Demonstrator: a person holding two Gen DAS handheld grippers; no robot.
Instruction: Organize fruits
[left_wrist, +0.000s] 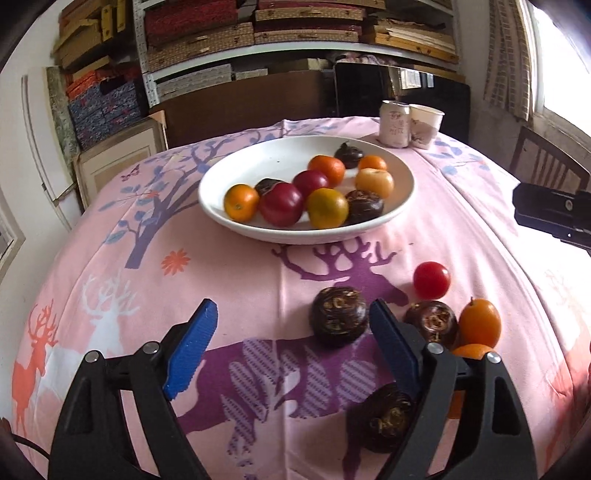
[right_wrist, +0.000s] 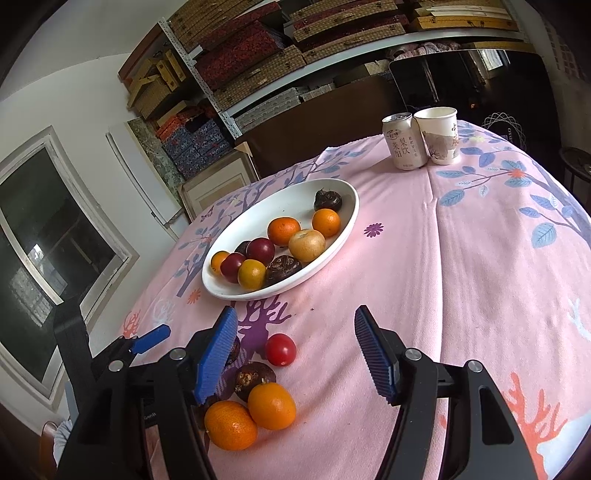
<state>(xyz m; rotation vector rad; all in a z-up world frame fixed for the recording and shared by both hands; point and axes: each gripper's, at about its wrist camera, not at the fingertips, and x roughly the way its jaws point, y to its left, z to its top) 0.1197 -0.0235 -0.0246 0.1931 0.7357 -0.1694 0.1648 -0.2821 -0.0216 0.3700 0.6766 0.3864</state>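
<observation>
A white bowl (left_wrist: 221, 214) (right_wrist: 332, 192) on the pink tablecloth holds several fruits: oranges, red plums and dark water chestnuts. Loose fruit lies on the cloth near me: a red tomato (left_wrist: 431, 280) (right_wrist: 280, 349), dark chestnuts (left_wrist: 339, 316) (left_wrist: 431, 322) (right_wrist: 255, 378) and oranges (left_wrist: 479, 322) (right_wrist: 272, 405) (right_wrist: 230, 425). My left gripper (left_wrist: 293, 347) is open and empty, just above the cloth, with a chestnut just inside its right finger. My right gripper (right_wrist: 295, 350) is open and empty, above the loose fruit.
A drink can (left_wrist: 395, 123) (right_wrist: 403, 142) and a paper cup (left_wrist: 425, 125) (right_wrist: 439, 134) stand at the table's far side. Shelves with boxes fill the back wall. A wooden chair (left_wrist: 546, 158) stands at the right. The right gripper's body (left_wrist: 554, 216) shows at the right edge.
</observation>
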